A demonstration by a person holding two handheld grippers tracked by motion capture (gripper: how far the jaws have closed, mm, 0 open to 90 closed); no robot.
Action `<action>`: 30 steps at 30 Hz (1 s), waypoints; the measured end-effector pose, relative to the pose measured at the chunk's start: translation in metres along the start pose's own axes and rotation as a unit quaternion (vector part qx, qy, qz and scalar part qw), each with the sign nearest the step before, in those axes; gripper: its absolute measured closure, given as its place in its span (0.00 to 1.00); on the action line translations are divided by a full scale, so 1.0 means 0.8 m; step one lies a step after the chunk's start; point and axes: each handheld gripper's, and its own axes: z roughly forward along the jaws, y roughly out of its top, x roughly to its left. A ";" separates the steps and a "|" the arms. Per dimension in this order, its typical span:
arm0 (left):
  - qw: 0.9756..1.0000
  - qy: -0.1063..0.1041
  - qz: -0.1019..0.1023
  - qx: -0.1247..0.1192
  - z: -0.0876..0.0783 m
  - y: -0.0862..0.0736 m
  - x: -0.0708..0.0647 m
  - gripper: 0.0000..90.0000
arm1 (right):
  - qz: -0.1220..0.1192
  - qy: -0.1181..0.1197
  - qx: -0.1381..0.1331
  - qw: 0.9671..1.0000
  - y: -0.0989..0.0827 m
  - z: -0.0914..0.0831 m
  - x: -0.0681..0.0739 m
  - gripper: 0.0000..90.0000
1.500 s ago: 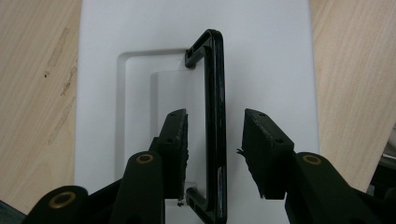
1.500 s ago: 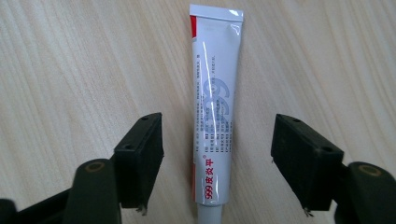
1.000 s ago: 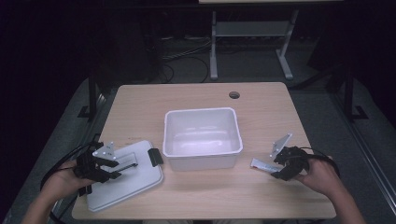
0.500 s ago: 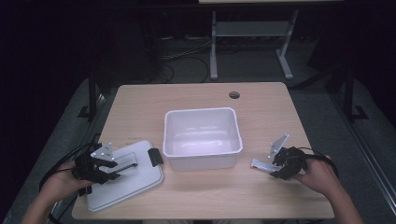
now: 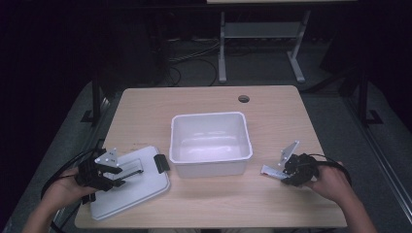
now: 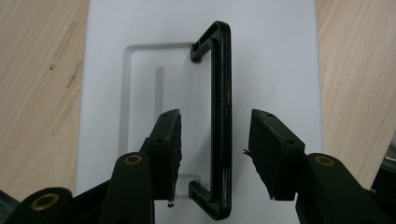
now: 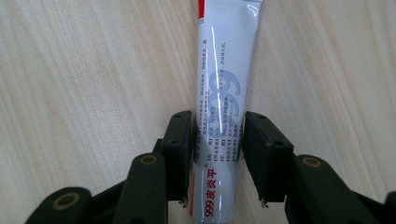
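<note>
The right gripper [image 7: 217, 140] is closing its jaws onto the ointment tube [image 7: 224, 116], readying a lift, while the left gripper [image 6: 215, 144] is straddling, half-open, the lid handle [image 6: 220, 116].

White tube [image 7: 223, 116] flat on table — white lid [image 5: 131, 187], black handle [image 6: 220, 116]

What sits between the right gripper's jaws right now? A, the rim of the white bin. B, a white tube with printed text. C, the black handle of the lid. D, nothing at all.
B: in the right gripper view the right gripper has its pads against both sides of the white tube, which lies on the wooden table.
</note>
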 end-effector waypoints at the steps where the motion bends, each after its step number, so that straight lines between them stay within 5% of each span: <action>1: 1.000 0.000 0.000 0.000 0.000 0.000 0.000 0.60 | 0.000 0.000 0.000 1.000 0.000 0.000 0.000 0.69; 19: 1.000 0.003 -0.004 -0.003 -0.002 -0.006 0.001 0.60 | -0.007 0.004 0.001 1.000 0.001 -0.001 -0.001 0.75; 30: 1.000 0.006 -0.002 -0.006 -0.005 -0.006 0.000 0.59 | -0.010 0.002 -0.016 1.000 0.003 -0.026 -0.002 0.75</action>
